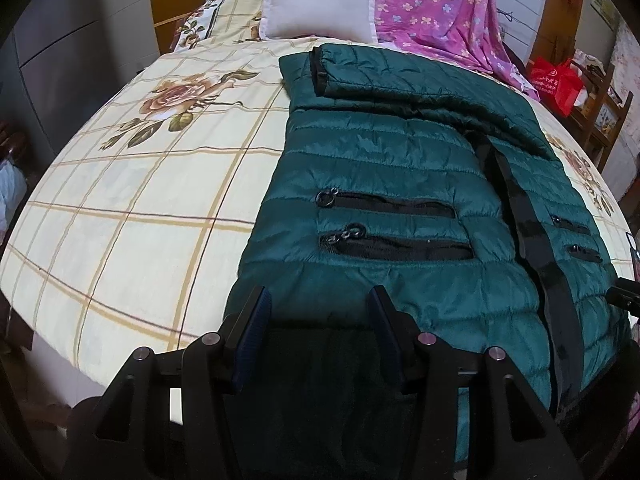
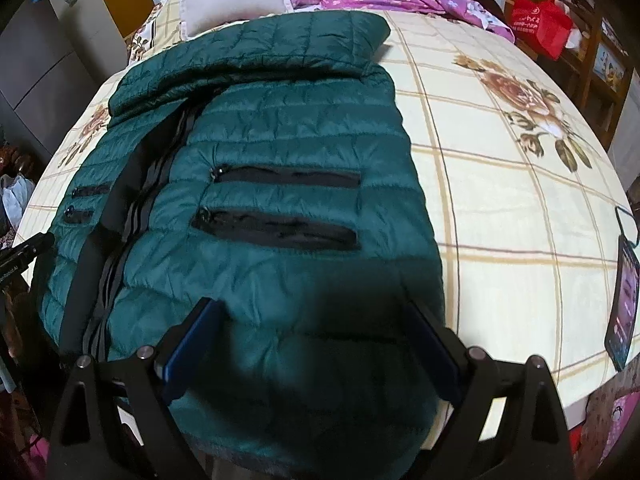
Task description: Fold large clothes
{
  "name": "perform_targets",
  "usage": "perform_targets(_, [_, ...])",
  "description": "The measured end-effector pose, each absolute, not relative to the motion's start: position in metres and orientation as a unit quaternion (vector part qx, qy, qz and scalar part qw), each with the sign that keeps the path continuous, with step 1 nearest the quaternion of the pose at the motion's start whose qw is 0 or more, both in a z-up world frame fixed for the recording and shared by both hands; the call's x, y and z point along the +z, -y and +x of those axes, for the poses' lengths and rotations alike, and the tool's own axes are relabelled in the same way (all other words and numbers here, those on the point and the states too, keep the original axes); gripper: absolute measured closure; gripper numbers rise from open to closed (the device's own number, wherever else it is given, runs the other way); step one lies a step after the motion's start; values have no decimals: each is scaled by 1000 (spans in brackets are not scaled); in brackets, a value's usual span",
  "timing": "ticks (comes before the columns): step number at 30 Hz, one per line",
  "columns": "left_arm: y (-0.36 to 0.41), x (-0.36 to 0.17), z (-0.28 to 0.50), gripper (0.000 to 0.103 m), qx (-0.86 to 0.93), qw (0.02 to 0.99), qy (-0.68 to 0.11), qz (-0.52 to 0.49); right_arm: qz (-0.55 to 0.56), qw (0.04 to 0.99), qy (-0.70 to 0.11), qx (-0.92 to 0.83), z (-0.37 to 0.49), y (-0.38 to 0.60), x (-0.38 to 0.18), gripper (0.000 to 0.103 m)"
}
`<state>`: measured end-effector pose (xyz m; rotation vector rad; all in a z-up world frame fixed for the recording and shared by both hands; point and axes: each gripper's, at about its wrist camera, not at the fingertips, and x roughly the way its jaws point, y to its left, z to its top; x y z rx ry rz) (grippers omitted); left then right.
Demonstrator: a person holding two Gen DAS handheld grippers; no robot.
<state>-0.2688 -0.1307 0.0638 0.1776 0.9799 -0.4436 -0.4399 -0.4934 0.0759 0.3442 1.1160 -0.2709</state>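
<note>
On the bed (image 1: 120, 208) lies one green jacket (image 1: 400, 168) with four zipped pockets, both grippers (image 1: 320, 320) (image 2: 316, 344) spread.

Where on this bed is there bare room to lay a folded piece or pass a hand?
Bare sheet lies on the jacket's left-gripper side, up to the pillow. Another patch lies on its right-gripper side, between jacket and phone. It is crowded at the head, with pillow and pink blanket.
</note>
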Motion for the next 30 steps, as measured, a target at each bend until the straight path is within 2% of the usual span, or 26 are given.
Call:
perform_targets(23, [89, 51, -285, 70, -199, 842, -498, 61, 172, 814, -538, -137, -474, 502, 71, 8])
perform_targets(30, [77, 47, -286, 70, -214, 830, -514, 35, 210, 803, -543, -126, -485, 510, 63, 8])
